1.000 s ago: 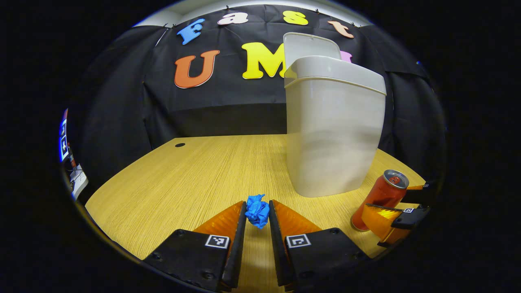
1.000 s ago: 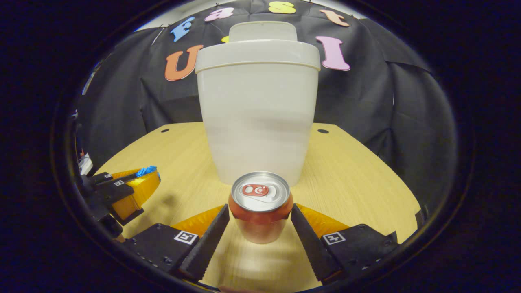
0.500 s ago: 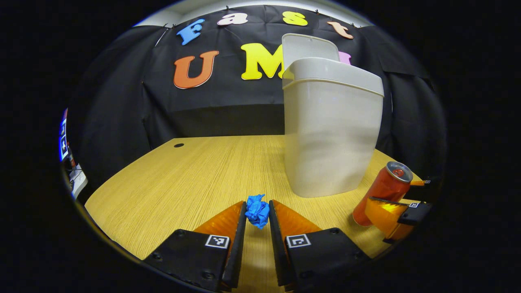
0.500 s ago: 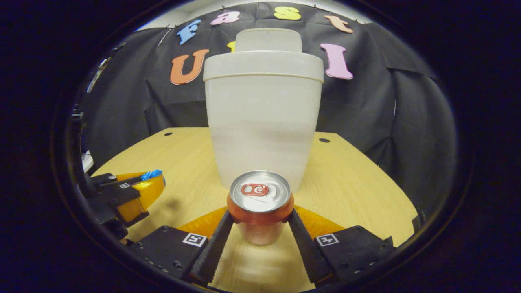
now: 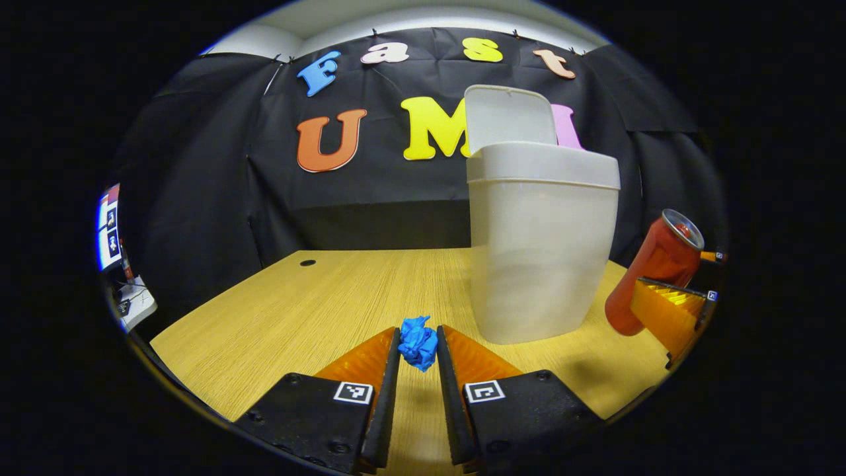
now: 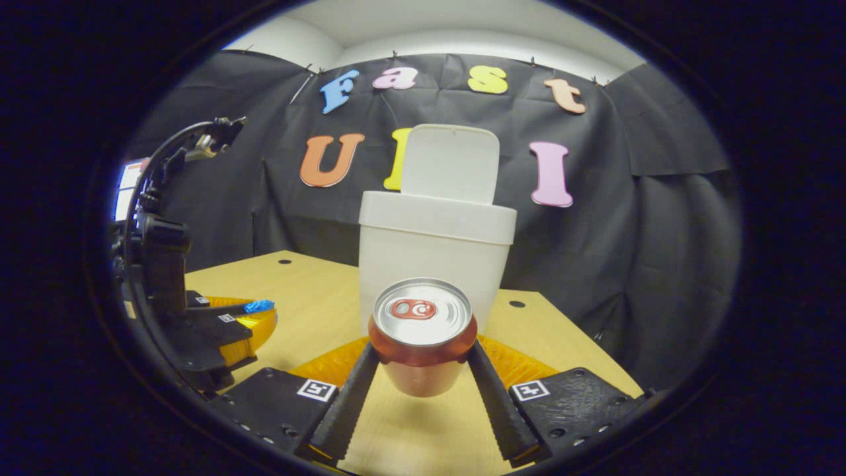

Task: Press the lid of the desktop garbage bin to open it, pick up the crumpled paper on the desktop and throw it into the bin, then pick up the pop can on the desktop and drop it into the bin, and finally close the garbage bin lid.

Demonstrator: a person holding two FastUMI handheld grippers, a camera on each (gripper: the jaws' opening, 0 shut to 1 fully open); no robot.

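The pop can point(image 6: 422, 334) is clamped between both fingers of the right gripper point(image 6: 422, 370) and is held clear of the desktop point(image 6: 310, 297), its long axis running along the fingers and its top turned toward the camera; in the left gripper view it is seen tilted, top up. Half a second ago it was lower and closer to the bin point(image 6: 433, 254), which is now seen farther ahead, lid point(image 6: 451, 162) upright. The crumpled paper point(image 5: 418, 342) is pinched between the narrowly set fingers of the left gripper point(image 5: 418, 360), as before.
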